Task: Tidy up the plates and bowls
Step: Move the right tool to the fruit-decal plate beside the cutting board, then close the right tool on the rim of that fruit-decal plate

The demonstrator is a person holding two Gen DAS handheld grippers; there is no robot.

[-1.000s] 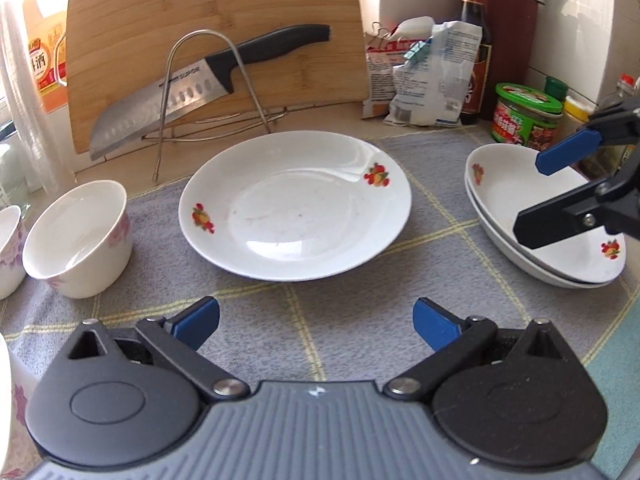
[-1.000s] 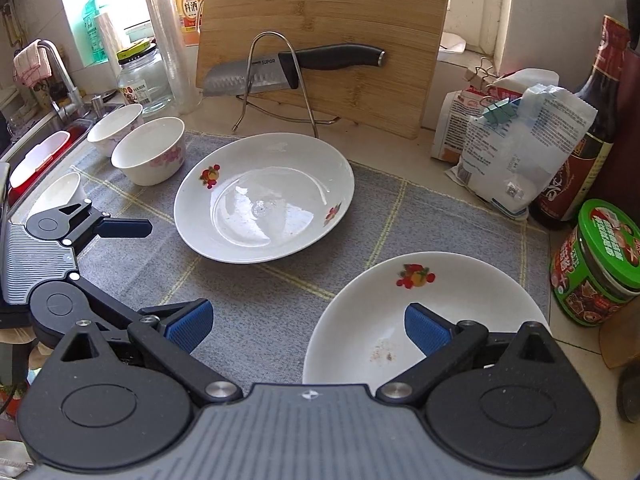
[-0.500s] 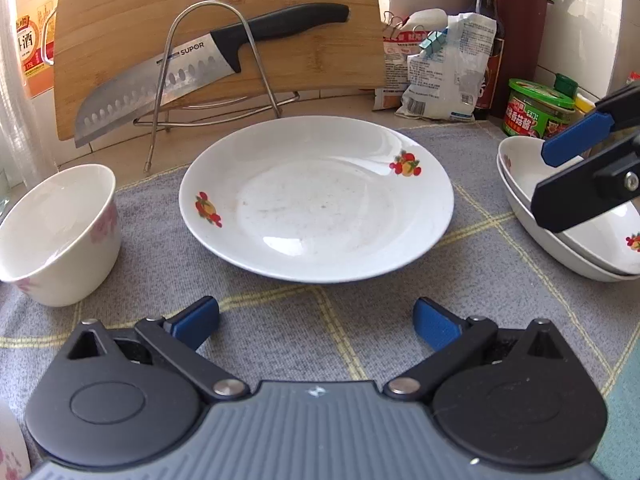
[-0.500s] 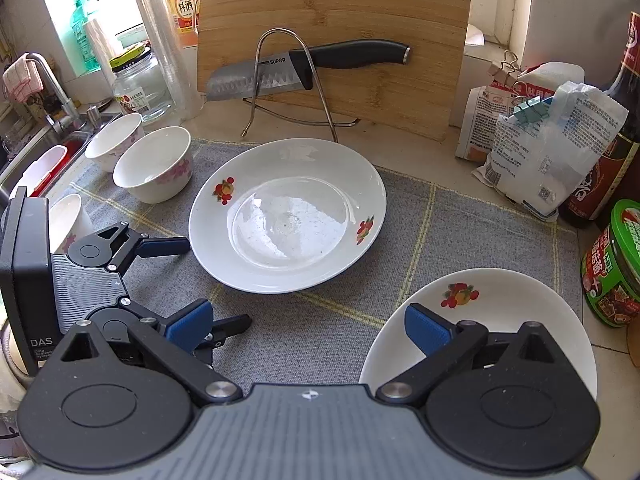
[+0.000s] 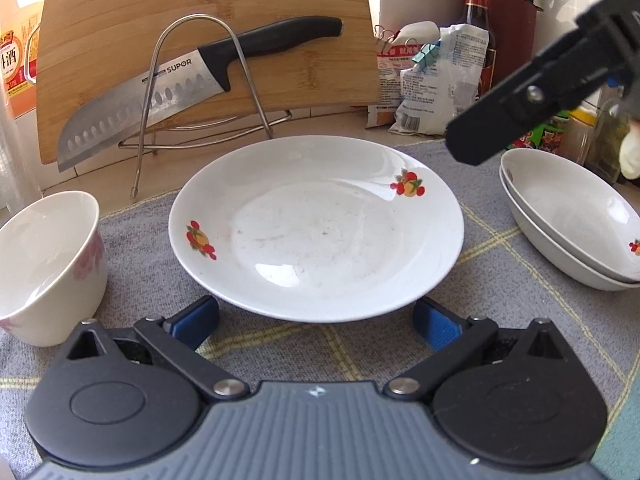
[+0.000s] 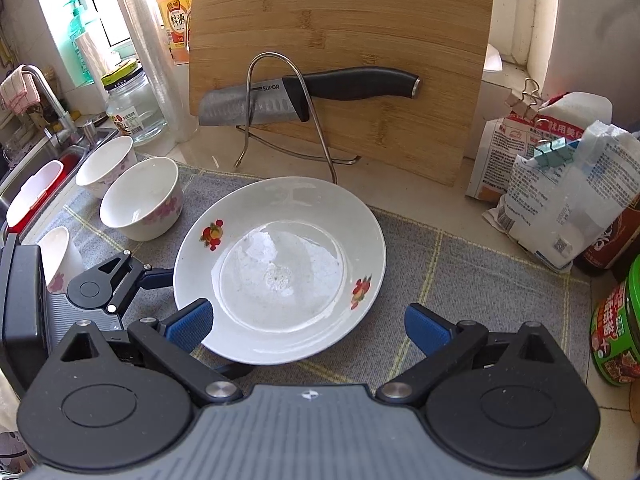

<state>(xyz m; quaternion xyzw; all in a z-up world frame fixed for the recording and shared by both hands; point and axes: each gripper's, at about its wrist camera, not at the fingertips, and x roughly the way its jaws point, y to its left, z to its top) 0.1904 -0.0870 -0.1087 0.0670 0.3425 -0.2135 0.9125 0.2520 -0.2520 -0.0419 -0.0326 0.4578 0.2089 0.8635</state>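
The two stacked plates [image 5: 572, 216] run off the right edge of the left wrist view. The bowl [image 5: 44, 264] is cut by the left edge. The right gripper [image 5: 520, 92] hides the green-lidded jar [image 5: 540, 136] behind it.

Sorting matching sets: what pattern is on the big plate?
White plate with two red-and-orange fruit motifs on its rim, clearest in the left wrist view.
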